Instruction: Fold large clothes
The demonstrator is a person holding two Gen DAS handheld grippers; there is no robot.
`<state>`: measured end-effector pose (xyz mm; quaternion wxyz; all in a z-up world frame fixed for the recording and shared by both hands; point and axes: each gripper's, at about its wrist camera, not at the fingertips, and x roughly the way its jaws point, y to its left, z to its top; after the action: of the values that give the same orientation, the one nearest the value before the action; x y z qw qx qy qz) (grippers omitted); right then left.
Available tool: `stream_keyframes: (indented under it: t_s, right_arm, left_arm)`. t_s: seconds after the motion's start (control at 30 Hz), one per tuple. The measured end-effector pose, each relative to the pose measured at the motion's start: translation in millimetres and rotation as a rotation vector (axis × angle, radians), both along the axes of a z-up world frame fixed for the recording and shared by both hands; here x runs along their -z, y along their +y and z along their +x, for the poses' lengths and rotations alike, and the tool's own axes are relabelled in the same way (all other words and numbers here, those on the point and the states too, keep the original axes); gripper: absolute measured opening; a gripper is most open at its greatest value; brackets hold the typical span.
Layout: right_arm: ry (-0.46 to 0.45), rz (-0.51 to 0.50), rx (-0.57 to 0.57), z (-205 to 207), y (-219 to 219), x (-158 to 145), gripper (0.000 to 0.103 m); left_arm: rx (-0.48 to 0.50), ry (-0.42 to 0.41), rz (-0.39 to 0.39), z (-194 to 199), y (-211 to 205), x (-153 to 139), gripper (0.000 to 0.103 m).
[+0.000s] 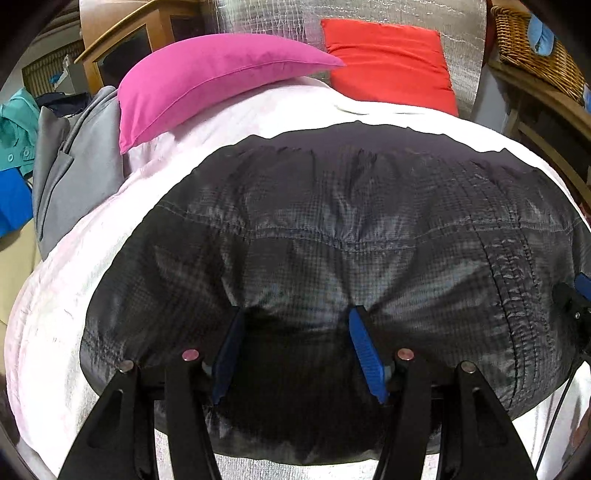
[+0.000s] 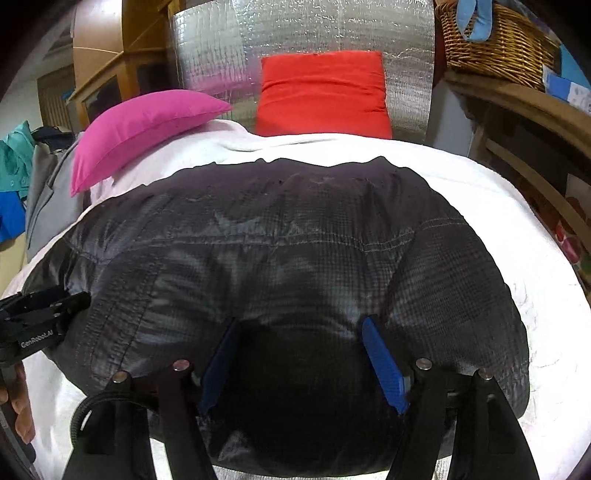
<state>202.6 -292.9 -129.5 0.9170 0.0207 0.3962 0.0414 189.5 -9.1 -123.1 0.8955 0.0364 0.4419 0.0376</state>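
Observation:
A dark quilted puffy jacket (image 1: 332, 206) (image 2: 295, 229) lies spread over a white sheet (image 1: 74, 295) (image 2: 517, 221) on a bed. My left gripper (image 1: 297, 314) sits on the jacket's near part, and its blue pads (image 1: 364, 350) press a thick bulge of the fabric, with creases fanning out from the tips. My right gripper (image 2: 301, 321) holds a similar bulge further right, between its blue pads (image 2: 382, 362). Each gripper shows at the edge of the other's view: the right gripper (image 1: 576, 299), and the left gripper (image 2: 37, 321) with a hand (image 2: 14, 398) under it.
A pink pillow (image 1: 207, 77) (image 2: 140, 129) and a red pillow (image 1: 388, 59) (image 2: 321, 92) lie at the head of the bed against a silver foil panel (image 1: 277, 22). A grey garment (image 1: 70, 177) lies at the left. A wicker basket (image 2: 495, 44) stands on wooden shelving at the right.

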Motion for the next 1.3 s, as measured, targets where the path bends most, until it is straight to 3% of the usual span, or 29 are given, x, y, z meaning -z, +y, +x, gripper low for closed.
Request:
stream_keyframes:
  t_s: [0.23,0.33,0.4,0.5,0.53,0.63,0.83,1.03,1.17,1.3]
  right_arm:
    - [0.036,0.002,-0.004,4.5,-0.6,-4.0,0.073]
    - [0.071,0.07,-0.001,3.6,-10.3,-18.7,0.072]
    - [0.034,0.117,0.027,-8.2,-22.9,-32.8,0.072]
    - [0.074,0.102,0.031,-8.9,-30.4,-25.0,0.076]
    - [0.103,0.101,0.023,-7.0,-31.2,-18.1,0.076]
    - [0.104,0.1,0.001,-8.8,-31.3,-19.8,0.076]
    - [0.081,0.272,0.06,-14.7,-83.2,-37.8,0.076]
    - [0.118,0.469,0.199,-9.0,-167.2,-22.6,0.077]
    - [0.156,0.588,0.161,9.9,-181.3,-10.7,0.077]
    - [0.21,0.627,0.108,39.6,-175.7,2.2,0.077]
  left_arm:
    - [0.011,0.004,0.021,0.5,-2.8,3.5,0.06]
    - [0.015,0.028,-0.052,-1.4,8.9,-9.7,0.06]
    - [-0.02,-0.007,-0.091,-8.8,23.0,-23.4,0.061]
    - [-0.071,-0.009,-0.087,-14.2,39.0,-23.6,0.063]
    - [-0.062,0.037,-0.078,-11.0,40.6,-13.7,0.063]
    - [-0.028,0.029,-0.044,-13.3,39.3,-15.3,0.063]
    - [-0.077,-0.021,-0.143,-10.9,86.5,-40.2,0.064]
    - [-0.182,0.023,-0.336,3.3,162.8,-32.9,0.065]
    - [-0.145,0.083,-0.441,22.7,177.9,-21.8,0.065]
    - [-0.088,0.118,-0.476,40.7,170.1,-15.9,0.07]
